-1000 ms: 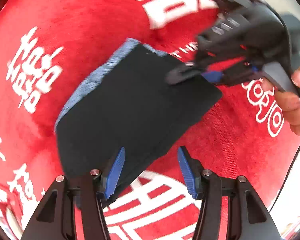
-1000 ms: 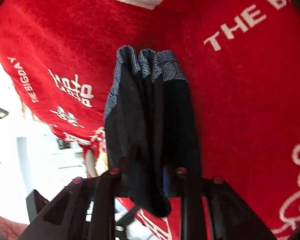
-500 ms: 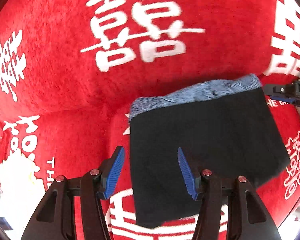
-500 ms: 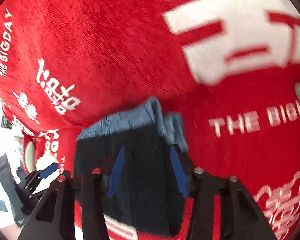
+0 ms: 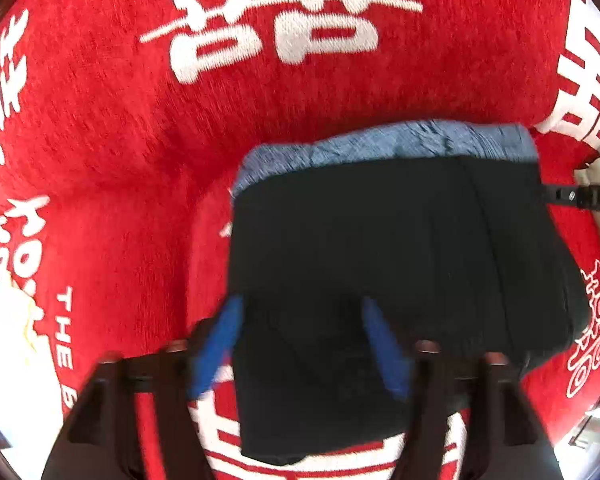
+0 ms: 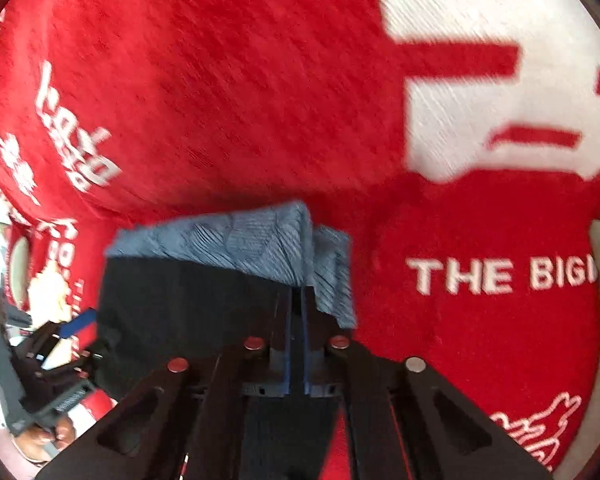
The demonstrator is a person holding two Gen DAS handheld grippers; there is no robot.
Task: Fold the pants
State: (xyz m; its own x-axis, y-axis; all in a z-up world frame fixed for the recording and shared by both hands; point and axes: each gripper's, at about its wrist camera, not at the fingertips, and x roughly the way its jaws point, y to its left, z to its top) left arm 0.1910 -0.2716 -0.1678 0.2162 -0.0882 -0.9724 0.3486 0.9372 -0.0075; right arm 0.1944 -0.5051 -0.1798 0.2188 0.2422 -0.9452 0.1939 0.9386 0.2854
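Observation:
The black pants [image 5: 400,248] with a blue-grey waistband [image 5: 380,148] lie folded into a compact rectangle on the red cloth [image 5: 140,120]. My left gripper [image 5: 300,312] is open, its blue pads [image 5: 220,336] straddling the near left corner of the pants. In the right wrist view the folded pants [image 6: 172,300] show the waistband [image 6: 240,240] on the far side. My right gripper [image 6: 296,300] is shut at the pants' right edge; whether it pinches cloth is unclear. The right gripper's tip [image 5: 580,196] shows at the left view's right edge.
The red cloth [image 6: 260,80] with white characters and "THE BIG" lettering [image 6: 500,276] covers the whole surface. The left gripper [image 6: 60,340] and a hand [image 6: 36,440] show at the right view's lower left. The cloth's edge and a pale floor lie to the left.
The pants went from hanging in my right gripper to lying flat on the cloth. My right gripper opened, then shut. My left gripper moved in over the pants' near corner.

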